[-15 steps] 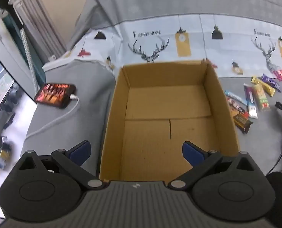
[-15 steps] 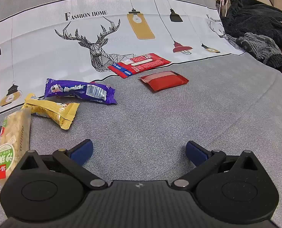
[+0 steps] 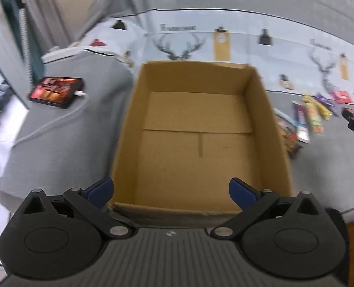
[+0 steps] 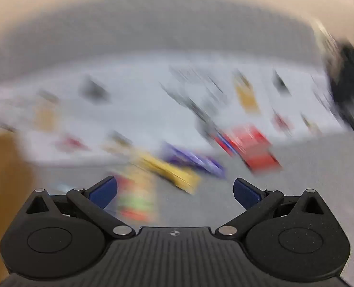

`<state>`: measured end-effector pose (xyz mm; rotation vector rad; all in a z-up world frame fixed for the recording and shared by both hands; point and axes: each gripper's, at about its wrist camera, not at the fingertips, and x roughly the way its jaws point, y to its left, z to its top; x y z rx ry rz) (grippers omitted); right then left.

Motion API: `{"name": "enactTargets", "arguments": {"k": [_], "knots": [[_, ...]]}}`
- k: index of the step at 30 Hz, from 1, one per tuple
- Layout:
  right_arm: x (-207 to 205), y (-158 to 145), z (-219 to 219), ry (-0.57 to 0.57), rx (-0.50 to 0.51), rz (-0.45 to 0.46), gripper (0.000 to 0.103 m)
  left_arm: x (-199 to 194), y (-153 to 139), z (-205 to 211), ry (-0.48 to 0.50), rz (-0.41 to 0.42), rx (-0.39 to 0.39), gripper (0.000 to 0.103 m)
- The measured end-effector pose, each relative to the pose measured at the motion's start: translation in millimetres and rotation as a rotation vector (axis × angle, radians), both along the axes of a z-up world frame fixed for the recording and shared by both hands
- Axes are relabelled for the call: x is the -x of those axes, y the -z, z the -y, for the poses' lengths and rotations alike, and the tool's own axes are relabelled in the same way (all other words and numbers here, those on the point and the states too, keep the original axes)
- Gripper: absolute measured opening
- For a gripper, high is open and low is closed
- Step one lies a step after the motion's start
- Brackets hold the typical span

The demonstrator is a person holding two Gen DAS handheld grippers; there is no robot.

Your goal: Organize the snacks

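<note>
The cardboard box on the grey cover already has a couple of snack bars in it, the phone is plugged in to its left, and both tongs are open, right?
Not quite: the cardboard box is empty, and the snack bars lie on the cover to its right, as the left wrist view shows. The phone is plugged in to its left, and both the left tongs and right tongs are open.

Each gripper is matte black with a ribbed centre plate. The left gripper point(image 3: 171, 189) and right gripper point(image 4: 175, 190) have blue fingertip pads point(image 3: 100, 187), silver pivot screws and round side discs.

box point(image 3: 129, 129) interior: open from above | walls ring it | snacks point(image 3: 306, 117) crowd right, likely touching
</note>
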<state>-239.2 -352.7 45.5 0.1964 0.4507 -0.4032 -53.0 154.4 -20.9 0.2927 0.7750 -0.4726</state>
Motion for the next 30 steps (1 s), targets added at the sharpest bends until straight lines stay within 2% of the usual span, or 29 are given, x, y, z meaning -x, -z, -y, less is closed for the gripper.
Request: {"name": "enactTargets", "arguments": {"k": [2, 5, 7, 8, 10, 12, 17, 18, 20, 22, 23, 24, 25, 26, 27, 29, 30], "knots": [[24, -41, -47, -0.071, -0.041, 0.049, 0.103, -10, 7, 8, 0.017, -0.043, -0.019, 0.103], [37, -79, -103, -0.162, -0.121, -0.051, 0.103, 22, 19, -20, 0.036, -0.030, 0.010, 0.103], [53, -95, -136, -0.184, -0.101, -0.069, 0.103, 47, 35, -36, 0.040, -0.006, 0.015, 0.103], [60, -100, -149, -0.180, -0.083, -0.076, 0.103, 50, 41, -50, 0.040, -0.013, 0.031, 0.103], [76, -110, -171, -0.169, -0.053, -0.086, 0.103, 80, 51, -89, 0.041, -0.010, 0.059, 0.103], [79, -115, -193, -0.171, -0.022, -0.097, 0.103, 87, 50, -100, 0.043, -0.001, 0.048, 0.103], [100, -116, -245, -0.172, 0.069, -0.085, 0.103, 149, 63, -173, 0.072, 0.063, 0.040, 0.103], [103, -116, -249, -0.169, 0.074, -0.086, 0.103, 142, 60, -180, 0.085, 0.055, 0.042, 0.103], [107, -119, -258, -0.180, 0.063, -0.092, 0.103, 168, 65, -218, 0.113, 0.064, 0.055, 0.103], [107, -121, -265, -0.188, 0.063, -0.102, 0.103, 188, 58, -236, 0.124, 0.058, 0.060, 0.103], [108, -122, -268, -0.187, 0.071, -0.106, 0.103, 166, 47, -243, 0.141, 0.042, 0.057, 0.103], [109, -123, -271, -0.184, 0.076, -0.107, 0.103, 170, 38, -240, 0.140, 0.034, 0.053, 0.103], [110, -124, -272, -0.183, 0.076, -0.108, 0.103, 190, 41, -258, 0.148, 0.037, 0.056, 0.103], [111, -125, -273, -0.180, 0.074, -0.107, 0.103, 169, 26, -260, 0.156, 0.019, 0.053, 0.103], [112, -126, -274, -0.178, 0.072, -0.106, 0.103, 189, 27, -276, 0.162, 0.021, 0.056, 0.103], [109, -128, -277, -0.181, 0.067, -0.115, 0.103, 200, 5, -263, 0.144, 0.003, 0.048, 0.103], [109, -128, -276, -0.182, 0.063, -0.118, 0.103, 167, -20, -236, 0.132, -0.019, 0.036, 0.103]]}}
